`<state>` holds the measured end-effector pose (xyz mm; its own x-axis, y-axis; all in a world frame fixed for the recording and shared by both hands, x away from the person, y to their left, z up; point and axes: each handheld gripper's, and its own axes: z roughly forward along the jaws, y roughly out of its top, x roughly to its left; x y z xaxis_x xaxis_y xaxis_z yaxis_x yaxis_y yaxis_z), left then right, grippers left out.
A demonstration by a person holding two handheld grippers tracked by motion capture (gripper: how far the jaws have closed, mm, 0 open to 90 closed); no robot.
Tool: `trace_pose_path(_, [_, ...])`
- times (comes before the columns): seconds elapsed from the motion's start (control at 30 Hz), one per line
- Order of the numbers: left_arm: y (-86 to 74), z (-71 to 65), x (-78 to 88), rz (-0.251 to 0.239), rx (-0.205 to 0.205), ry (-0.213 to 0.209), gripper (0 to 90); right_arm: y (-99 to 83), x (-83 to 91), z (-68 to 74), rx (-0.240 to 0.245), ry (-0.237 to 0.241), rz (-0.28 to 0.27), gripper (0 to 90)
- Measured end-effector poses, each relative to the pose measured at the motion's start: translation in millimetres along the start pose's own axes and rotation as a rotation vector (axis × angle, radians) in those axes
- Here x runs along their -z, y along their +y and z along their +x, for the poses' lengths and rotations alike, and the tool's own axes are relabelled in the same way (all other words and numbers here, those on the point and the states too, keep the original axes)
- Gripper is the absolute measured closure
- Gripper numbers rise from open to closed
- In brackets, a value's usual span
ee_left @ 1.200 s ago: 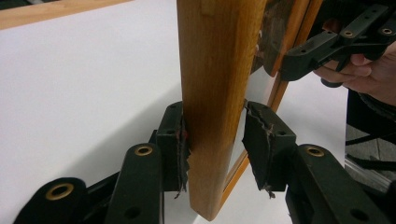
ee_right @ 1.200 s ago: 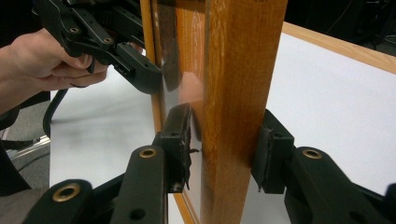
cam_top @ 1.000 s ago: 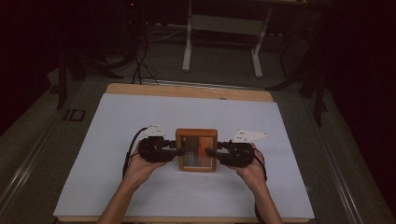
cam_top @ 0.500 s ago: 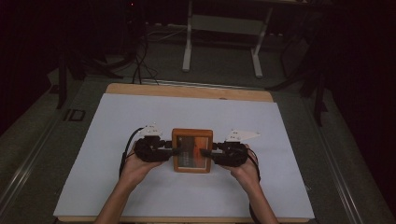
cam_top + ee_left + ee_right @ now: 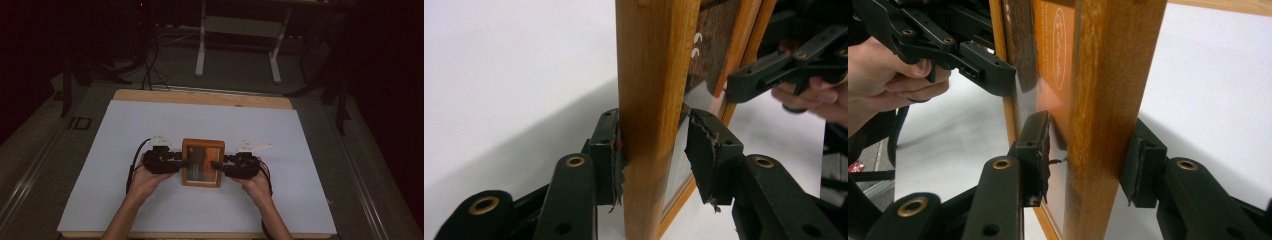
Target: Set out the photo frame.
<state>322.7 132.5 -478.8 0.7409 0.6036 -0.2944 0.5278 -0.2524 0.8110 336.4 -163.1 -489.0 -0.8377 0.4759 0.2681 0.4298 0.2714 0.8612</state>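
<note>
Left gripper: we found its black jaws astride the left side rail of the frame; in the left gripper view one pad touched the rail's outer face, the other stood off the glass with a gap. We recorded it as released.
Right gripper: we found its jaws astride the right side rail; in the right gripper view both pads stood clear of the wood. Released, nothing clamped.
Thing handled: a rectangular wooden picture frame with glazed front and an orange-and-brown print.
Frame position: we saw it between the two grippers, near the middle of the white table sheet.
Support: a wooden-edged table.
</note>
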Motion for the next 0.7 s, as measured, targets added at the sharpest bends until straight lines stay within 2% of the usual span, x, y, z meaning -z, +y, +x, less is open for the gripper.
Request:
trace_pose_path(0.17, [-0.8,-1.2,-2.5,-0.013,0.008,0.02,59.7,-2.5,-0.2,-5.4,-0.022,0.012,-0.005,59.0])
trace_pose_path(0.4, [-1.8,3.1,-6.8,-0.029,0.031,0.028,59.5,-3.6,-4.0,-10.5,-0.05,0.004,-0.019,58.3])
trace_pose_path(0.7, [-2.6,2.5,-6.2,-0.024,0.036,0.034,60.2,-2.0,-6.4,-11.8,-0.051,0.002,-0.02,57.1])
